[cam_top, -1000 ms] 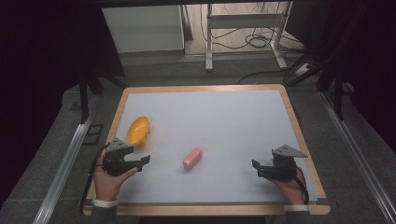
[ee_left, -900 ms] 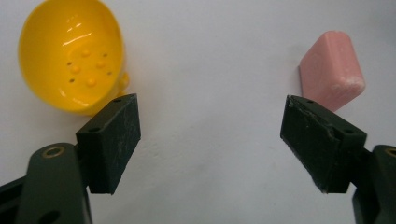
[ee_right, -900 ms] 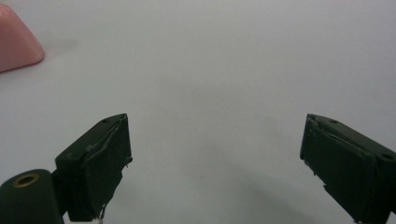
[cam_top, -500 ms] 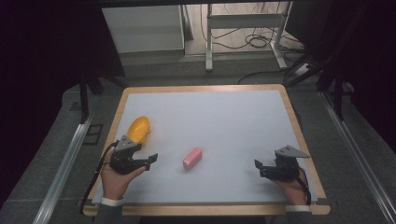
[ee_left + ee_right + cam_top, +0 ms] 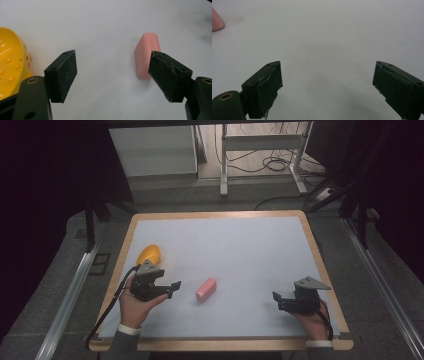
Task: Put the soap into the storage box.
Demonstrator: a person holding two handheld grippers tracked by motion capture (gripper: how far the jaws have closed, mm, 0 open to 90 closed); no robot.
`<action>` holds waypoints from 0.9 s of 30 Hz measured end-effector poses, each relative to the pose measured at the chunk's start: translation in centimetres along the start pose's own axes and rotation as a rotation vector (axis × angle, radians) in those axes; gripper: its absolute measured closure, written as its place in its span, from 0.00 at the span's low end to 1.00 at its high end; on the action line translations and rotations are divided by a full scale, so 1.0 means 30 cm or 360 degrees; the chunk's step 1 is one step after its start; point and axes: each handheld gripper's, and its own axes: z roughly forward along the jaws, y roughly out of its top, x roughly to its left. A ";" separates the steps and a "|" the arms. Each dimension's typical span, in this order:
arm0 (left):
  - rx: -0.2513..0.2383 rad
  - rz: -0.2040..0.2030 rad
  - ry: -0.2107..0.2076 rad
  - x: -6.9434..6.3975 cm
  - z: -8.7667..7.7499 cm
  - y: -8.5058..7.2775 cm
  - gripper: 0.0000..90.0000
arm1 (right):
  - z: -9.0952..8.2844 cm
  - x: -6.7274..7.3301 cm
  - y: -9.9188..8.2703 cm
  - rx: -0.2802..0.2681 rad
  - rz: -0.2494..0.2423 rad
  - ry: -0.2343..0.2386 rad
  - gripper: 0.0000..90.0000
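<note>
The bench [image 5: 225, 240] carries a pale sheet inside a wooden rim, and the things on it lie in its near half; the largest of them is the yellow bowl [image 5: 150, 254] at the near left, dotted with small bumps on its inside as the left gripper view shows it [image 5: 11, 65]; just in front of the bowl, the left gripper [image 5: 172, 287] sits in the person's left hand [image 5: 135, 302], its jaws spread wide with bare sheet between them, having just closed in slightly; they point toward the pink block [image 5: 206, 289]; at the near right the right gripper [image 5: 278, 300] is held in the right hand [image 5: 312, 317], well apart from everything else, its jaws likewise standing wide with only the sheet between them, aimed leftward across the bench; the pink block, smallest of all, lies flat near the middle of the near half, between the two grippers and closer to the left one; in the left gripper view it [image 5: 147, 56] lies just beyond that gripper's right-hand jaw, not touched by it; in the right gripper view its rounded end [image 5: 216, 23] peeps in at the upper left corner.
</note>
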 end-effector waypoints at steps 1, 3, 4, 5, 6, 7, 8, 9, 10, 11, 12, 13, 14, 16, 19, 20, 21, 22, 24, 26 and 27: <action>0.0019 0.0021 -0.0003 -0.011 0.006 0.013 0.26 | 0.001 0.001 0.000 0.0005 -0.0002 0.0001 0.09; 0.0041 0.0043 -0.0003 -0.024 0.013 0.024 0.26 | 0.003 0.003 0.001 0.0008 -0.0005 0.0003 0.09; 0.0041 0.0043 -0.0003 -0.024 0.013 0.024 0.26 | 0.003 0.003 0.001 0.0008 -0.0005 0.0003 0.09; 0.0052 0.0062 -0.0001 -0.029 0.017 0.031 0.26 | 0.003 0.004 0.001 0.0007 -0.0010 0.0005 0.09; 0.0056 0.0054 -0.0011 -0.035 0.023 0.037 0.26 | 0.003 0.006 0.002 0.0003 -0.0008 0.0007 0.09; 0.0056 0.0054 -0.0011 -0.035 0.023 0.037 0.26 | 0.003 0.006 0.002 0.0003 -0.0008 0.0007 0.09; 0.0066 0.0064 -0.0008 -0.039 0.028 0.042 0.26 | 0.002 0.006 0.003 0.0001 -0.0009 0.0007 0.09; 0.0078 0.0062 -0.0012 -0.044 0.035 0.048 0.26 | 0.002 0.007 0.003 0.0001 -0.0010 0.0006 0.09; 0.0084 0.0062 -0.0017 -0.047 0.039 0.051 0.26 | 0.003 0.007 0.003 0.0000 -0.0012 0.0007 0.09; 0.0084 0.0062 -0.0017 -0.047 0.039 0.051 0.26 | 0.003 0.007 0.003 0.0001 -0.0012 0.0007 0.09; 0.0088 0.0062 -0.0021 -0.050 0.044 0.055 0.26 | 0.003 0.007 0.003 0.0001 -0.0012 0.0007 0.09; 0.0106 0.0069 -0.0019 -0.055 0.054 0.063 0.26 | 0.006 0.007 0.002 0.0010 -0.0015 0.0007 0.09; 0.0106 0.0069 -0.0019 -0.055 0.054 0.063 0.26 | 0.006 0.007 0.002 0.0010 -0.0015 0.0007 0.09; 0.0120 0.0062 -0.0033 -0.056 0.068 0.071 0.26 | 0.009 0.009 0.002 0.0014 -0.0021 0.0005 0.09; 0.0145 0.0076 -0.0045 -0.065 0.086 0.081 0.26 | 0.008 0.012 0.003 0.0016 -0.0022 0.0006 0.09; 0.0152 0.0081 -0.0046 -0.070 0.091 0.085 0.26 | 0.009 0.013 0.003 0.0016 -0.0026 0.0005 0.09; 0.0156 0.0087 -0.0046 -0.074 0.095 0.088 0.25 | 0.009 0.014 0.002 0.0018 -0.0029 0.0000 0.09; 0.0156 0.0094 -0.0055 -0.081 0.100 0.092 0.25 | 0.010 0.015 0.002 0.0020 -0.0029 0.0002 0.09; 0.0160 0.0092 -0.0071 -0.085 0.105 0.095 0.24 | 0.010 0.015 0.002 0.0022 -0.0032 0.0003 0.09; 0.0187 0.0116 -0.0063 -0.095 0.115 0.101 0.24 | 0.008 0.015 0.002 0.0021 -0.0028 0.0006 0.09; 0.0201 0.0126 -0.0074 -0.102 0.127 0.108 0.24 | 0.005 0.013 0.003 0.0017 -0.0026 0.0002 0.09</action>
